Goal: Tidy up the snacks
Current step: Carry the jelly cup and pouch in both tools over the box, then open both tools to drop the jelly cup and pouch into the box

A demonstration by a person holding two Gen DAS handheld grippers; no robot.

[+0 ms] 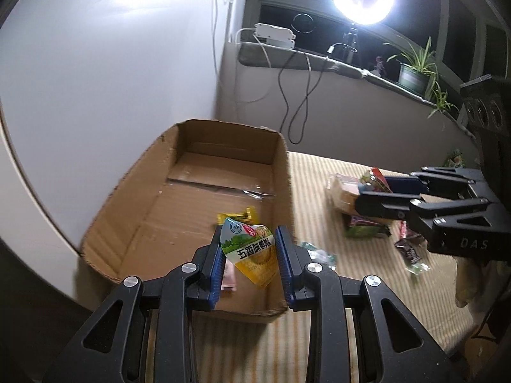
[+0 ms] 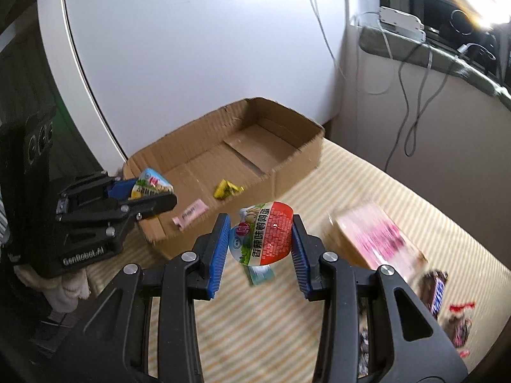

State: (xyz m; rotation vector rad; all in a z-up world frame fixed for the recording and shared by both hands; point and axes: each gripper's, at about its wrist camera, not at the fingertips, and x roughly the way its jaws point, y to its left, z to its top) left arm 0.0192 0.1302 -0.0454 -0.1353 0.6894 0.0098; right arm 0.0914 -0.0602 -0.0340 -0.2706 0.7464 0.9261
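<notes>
I have both grippers clamped narrow, left gripper (image 1: 248, 252) pinching a yellow egg pouch (image 1: 252, 252) over the cardboard box (image 1: 134, 210), right gripper (image 2: 260, 239) carrying a red egg pouch (image 2: 266, 236) apparently toward that box at ten o'clock.

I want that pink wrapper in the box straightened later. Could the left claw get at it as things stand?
Probably not yet. The left claw is shut on a yellow-green snack pouch, so it is occupied. The pink wrapper lies uncovered on the floor of the open cardboard box, with nothing above it.
</notes>
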